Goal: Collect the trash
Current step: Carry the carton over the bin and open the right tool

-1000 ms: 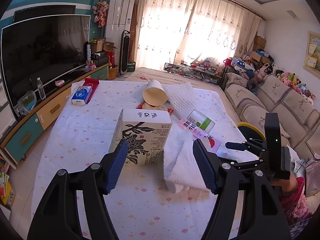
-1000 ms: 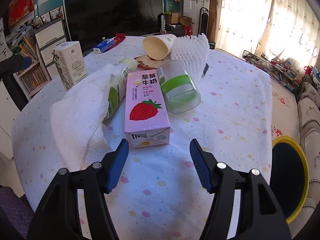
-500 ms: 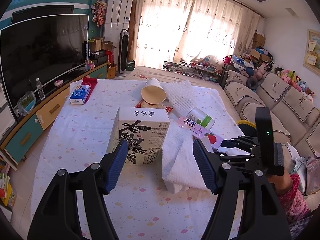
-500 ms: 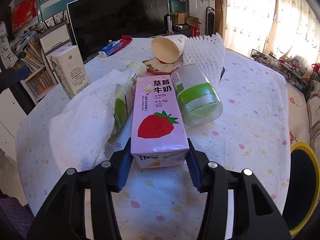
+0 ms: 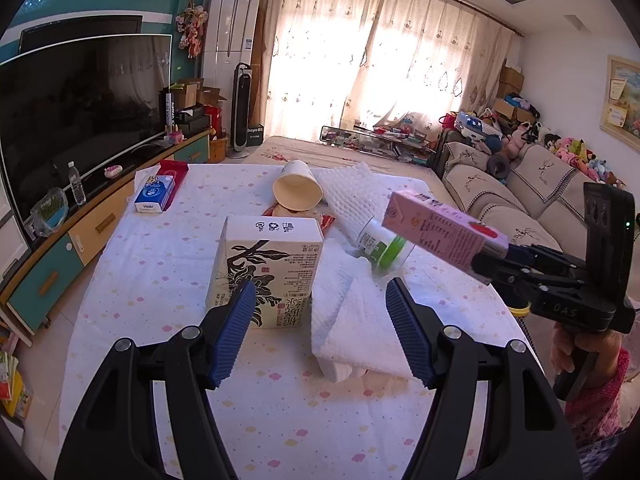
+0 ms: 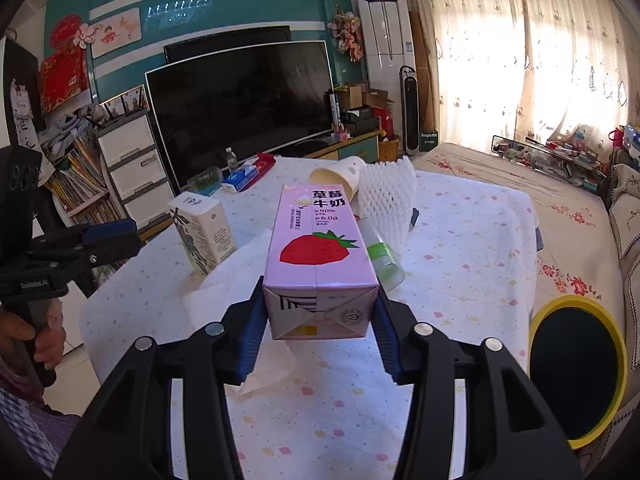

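Observation:
My right gripper (image 6: 320,332) is shut on a pink strawberry milk carton (image 6: 320,256), held lifted above the table; from the left wrist view the same carton (image 5: 436,232) hangs in the air at the right. My left gripper (image 5: 320,332) stands open, low over the table, with nothing between its blue pads. Just beyond it stands a cream carton with black flower print (image 5: 268,272) and a folded white towel (image 5: 352,312). A clear bottle with a green band (image 5: 380,246) lies behind the towel. A paper cup (image 5: 298,190) lies on its side further back.
White foam netting (image 5: 352,192) lies beside the cup. A blue tissue pack (image 5: 154,194) sits at the table's far left. A yellow-rimmed bin (image 6: 576,364) stands right of the table. The TV cabinet (image 5: 60,248) runs along the left, the sofa (image 5: 520,196) along the right.
The right gripper closed on the strawberry milk carton and lifted it off the table. The left gripper has stayed put and open.

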{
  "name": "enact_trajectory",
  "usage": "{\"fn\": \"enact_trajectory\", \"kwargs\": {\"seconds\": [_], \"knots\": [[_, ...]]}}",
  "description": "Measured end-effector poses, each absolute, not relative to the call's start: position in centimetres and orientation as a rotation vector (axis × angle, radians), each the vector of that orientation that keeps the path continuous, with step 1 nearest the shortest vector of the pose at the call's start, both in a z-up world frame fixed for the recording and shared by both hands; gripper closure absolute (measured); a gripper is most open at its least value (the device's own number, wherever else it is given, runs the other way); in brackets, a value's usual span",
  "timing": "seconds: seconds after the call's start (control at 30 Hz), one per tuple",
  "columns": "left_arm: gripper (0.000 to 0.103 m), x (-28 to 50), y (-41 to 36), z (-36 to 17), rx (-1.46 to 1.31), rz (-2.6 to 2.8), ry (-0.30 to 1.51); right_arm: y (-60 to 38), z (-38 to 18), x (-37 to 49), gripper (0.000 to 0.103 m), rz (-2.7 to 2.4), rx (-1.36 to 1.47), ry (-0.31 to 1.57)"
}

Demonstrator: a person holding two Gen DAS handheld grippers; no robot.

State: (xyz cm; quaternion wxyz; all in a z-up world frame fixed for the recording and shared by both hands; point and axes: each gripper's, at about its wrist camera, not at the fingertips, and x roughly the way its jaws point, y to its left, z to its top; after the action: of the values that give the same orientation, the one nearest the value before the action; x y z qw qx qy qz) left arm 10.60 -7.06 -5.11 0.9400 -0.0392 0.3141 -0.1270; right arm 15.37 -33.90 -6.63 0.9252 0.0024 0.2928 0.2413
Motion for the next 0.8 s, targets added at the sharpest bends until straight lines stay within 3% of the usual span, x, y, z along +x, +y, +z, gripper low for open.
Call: {"fn": "enact_trajectory", "kwargs": {"seconds": [0.27, 0.8], "knots": [[0.036, 9.7, -7.8, -5.3, -0.076, -0.278, 0.641, -42.7, -6.9, 14.0, 0.056, 0.214, 0.082, 0.577], [0.033, 9.7, -9.7, -5.4, -0.036, -0.278, 0.644, -55.9, -19.8, 20.1, 0.056, -0.2, 0.206, 0.747]]}}
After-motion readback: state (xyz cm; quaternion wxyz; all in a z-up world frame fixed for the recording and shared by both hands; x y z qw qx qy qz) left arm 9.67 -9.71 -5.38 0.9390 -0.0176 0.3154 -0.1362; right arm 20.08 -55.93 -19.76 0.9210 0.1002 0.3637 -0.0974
